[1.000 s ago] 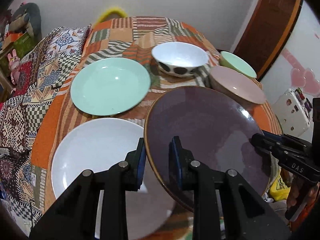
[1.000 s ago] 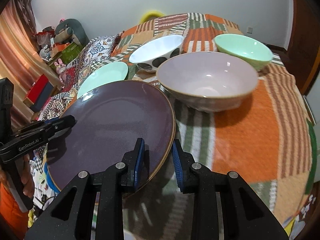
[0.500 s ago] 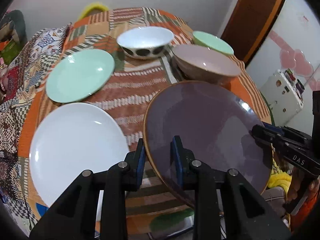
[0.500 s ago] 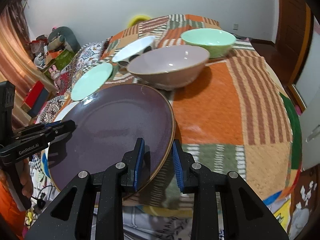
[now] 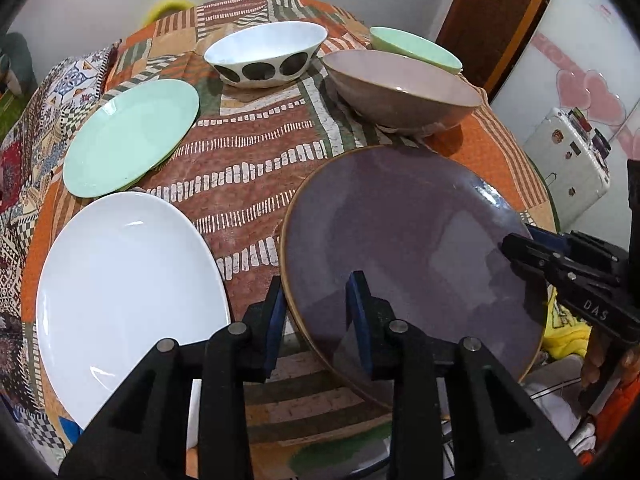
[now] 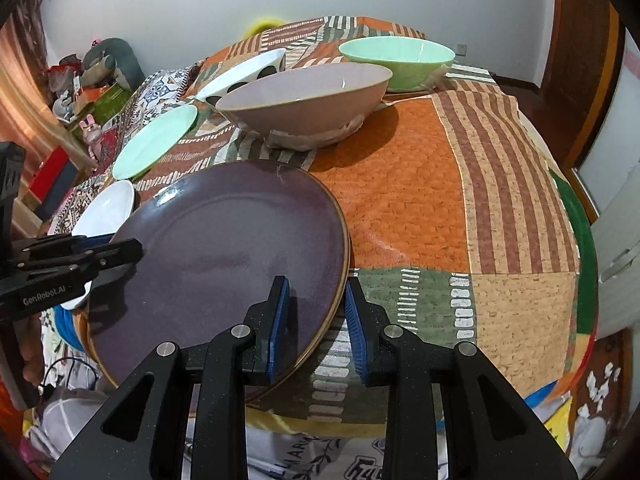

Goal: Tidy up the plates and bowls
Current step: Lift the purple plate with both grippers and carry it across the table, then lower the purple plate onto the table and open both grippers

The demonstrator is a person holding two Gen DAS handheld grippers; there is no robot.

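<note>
The round dark purple ceramic plate (image 5: 408, 248) lies between both grippers, right gripper (image 6: 314, 318) clamping its rim, left gripper (image 5: 316, 314) opening around the opposite rim.

Even indoor light, soft shadows, sharp focus; fisheye edges bend, perhaps vignetted.

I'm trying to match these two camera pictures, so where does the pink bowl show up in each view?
Left wrist view: the pink bowl sits upper right, beyond the purple plate.
Right wrist view: the pink bowl sits upper centre, beyond the same plate.
Shared landmark: the mint green bowl just behind the pink bowl.
</note>
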